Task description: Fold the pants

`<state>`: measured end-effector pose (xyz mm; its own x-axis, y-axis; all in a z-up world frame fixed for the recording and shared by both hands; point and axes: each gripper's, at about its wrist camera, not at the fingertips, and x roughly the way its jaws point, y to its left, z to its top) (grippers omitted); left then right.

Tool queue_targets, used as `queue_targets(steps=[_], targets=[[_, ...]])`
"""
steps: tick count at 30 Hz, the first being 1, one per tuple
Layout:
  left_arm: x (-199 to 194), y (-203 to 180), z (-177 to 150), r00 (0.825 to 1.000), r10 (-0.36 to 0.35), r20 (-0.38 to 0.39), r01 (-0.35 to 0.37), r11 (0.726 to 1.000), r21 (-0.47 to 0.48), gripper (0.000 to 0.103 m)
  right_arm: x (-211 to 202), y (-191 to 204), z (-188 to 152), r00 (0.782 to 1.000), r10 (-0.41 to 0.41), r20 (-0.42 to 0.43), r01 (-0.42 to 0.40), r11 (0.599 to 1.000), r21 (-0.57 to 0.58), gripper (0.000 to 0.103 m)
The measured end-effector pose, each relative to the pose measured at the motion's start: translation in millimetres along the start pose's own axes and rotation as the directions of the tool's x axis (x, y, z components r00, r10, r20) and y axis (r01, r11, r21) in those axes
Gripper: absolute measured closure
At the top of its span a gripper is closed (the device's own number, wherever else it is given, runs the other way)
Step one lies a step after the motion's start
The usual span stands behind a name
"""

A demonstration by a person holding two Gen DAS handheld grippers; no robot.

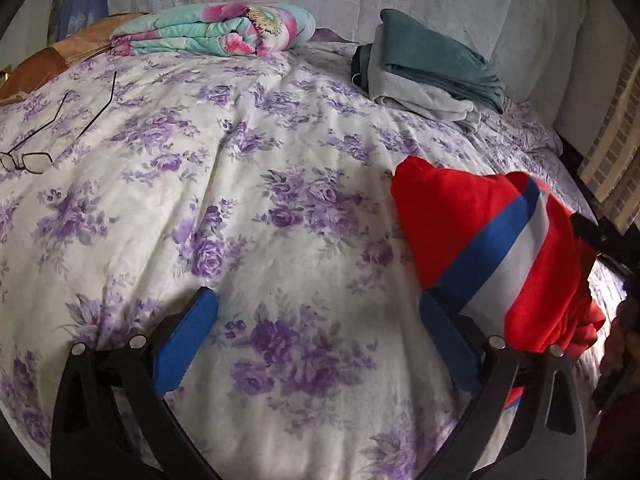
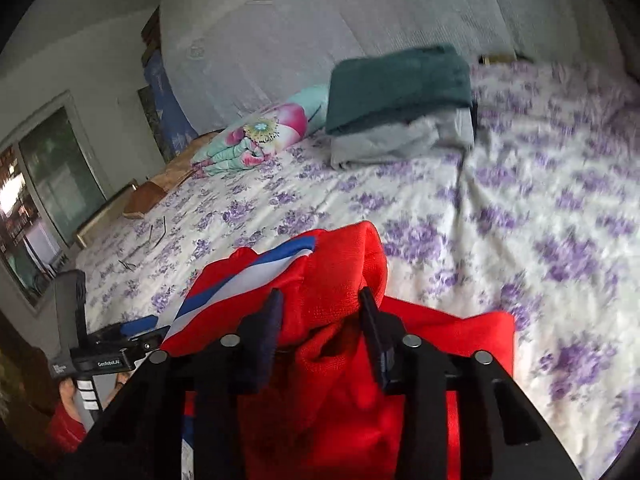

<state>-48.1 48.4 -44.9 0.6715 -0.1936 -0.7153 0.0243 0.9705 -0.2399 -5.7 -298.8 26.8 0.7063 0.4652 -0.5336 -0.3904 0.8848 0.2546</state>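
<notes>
Floral bedspread mostly bare; red pants bunched at near edge. Right gripper pinched on a red fold — pickup step. Left gripper wide open, empty, beside cloth. Next — spread pants flat before folding.

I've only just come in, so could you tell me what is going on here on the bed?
A person is handling red pants with a blue and white stripe over a floral bedspread. The right hand-held gripper is closed on a bunch of the red fabric and holds it up. The left hand-held gripper is open, with nothing between its fingers, beside the pants. The pants are bunched, not yet folded. A stack of folded clothes, a floral blanket and a pair of glasses lie further off.
</notes>
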Motion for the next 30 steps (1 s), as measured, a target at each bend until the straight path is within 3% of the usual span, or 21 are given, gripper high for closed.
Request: queue_targets(steps=[2,5,7,8,9,11,13,15,18,20,21,23,25,30], targets=[[-2.0,1.3,0.0,1.0,-0.01,0.003,0.01,1.0,-0.005,0.004,-8.1,9.0,1.1,1.0,-0.013,0.018,0.014,1.0,-0.025,0.092],[-5.8,5.1,-0.4,0.999,-0.037,0.012,0.037,0.999,-0.02,0.004,-19.2,9.5,2.2,1.0,0.005,0.014,-0.005,1.0,-0.015,0.092],[-6.2,6.1,0.1,0.999,-0.043,0.014,0.044,0.999,-0.024,0.004,-22.3,4.4,-0.3,1.0,0.003,-0.001,-0.003,1.0,0.003,0.086],[-5.9,6.4,0.8,0.999,-0.044,0.014,0.044,0.999,-0.022,0.004,-26.0,1.7,-1.3,1.0,-0.005,0.009,0.005,1.0,0.021,0.076],[-5.8,6.1,0.4,0.999,-0.042,0.014,0.042,0.999,-0.02,0.004,-30.8,-2.8,-3.0,1.0,-0.001,0.014,0.0,0.999,0.046,0.051],[-5.7,7.0,0.6,0.999,-0.046,0.016,0.047,0.999,-0.023,0.004,-40.4,-9.9,-7.9,1.0,-0.01,0.026,0.008,0.997,0.083,0.034],[-6.3,7.4,0.5,0.998,-0.052,0.019,0.052,0.998,-0.028,0.004,-42.9,-18.0,-13.8,1.0,-0.012,0.017,0.01,0.993,0.122,0.034],[-6.8,8.2,0.8,0.998,-0.055,0.021,0.055,0.998,-0.029,0.004,-35.8,-27.3,-17.1,0.999,0.048,-0.008,-0.046,0.98,0.194,0.034],[-7.9,8.4,0.9,0.998,-0.061,0.025,0.061,0.998,-0.032,0.004,-8.7,-41.3,-19.2,0.985,0.167,-0.031,-0.145,0.922,0.36,0.034],[-7.6,7.6,0.8,0.998,-0.062,0.026,0.063,0.997,-0.035,0.004,8.6,-43.2,-18.6,0.972,0.232,-0.025,-0.202,0.888,0.413,0.035],[-7.6,7.6,0.7,0.998,-0.061,0.026,0.061,0.998,-0.033,0.004,19.5,-42.6,-17.6,0.968,0.252,-0.017,-0.222,0.879,0.422,0.049],[-7.6,7.8,0.8,0.998,-0.061,0.025,0.062,0.998,-0.033,0.004,24.7,-41.4,-16.2,0.972,0.235,0.01,-0.219,0.889,0.402,0.069],[-7.6,7.6,0.7,0.998,-0.064,0.026,0.065,0.997,-0.035,0.004,14.0,-38.5,-16.3,0.971,0.232,0.058,-0.235,0.888,0.396,0.071],[-7.9,8.2,1.3,0.997,-0.068,0.026,0.069,0.997,-0.037,0.004,-60.8,-17.4,-18.0,0.978,0.145,0.151,-0.176,0.959,0.223,0.072]])
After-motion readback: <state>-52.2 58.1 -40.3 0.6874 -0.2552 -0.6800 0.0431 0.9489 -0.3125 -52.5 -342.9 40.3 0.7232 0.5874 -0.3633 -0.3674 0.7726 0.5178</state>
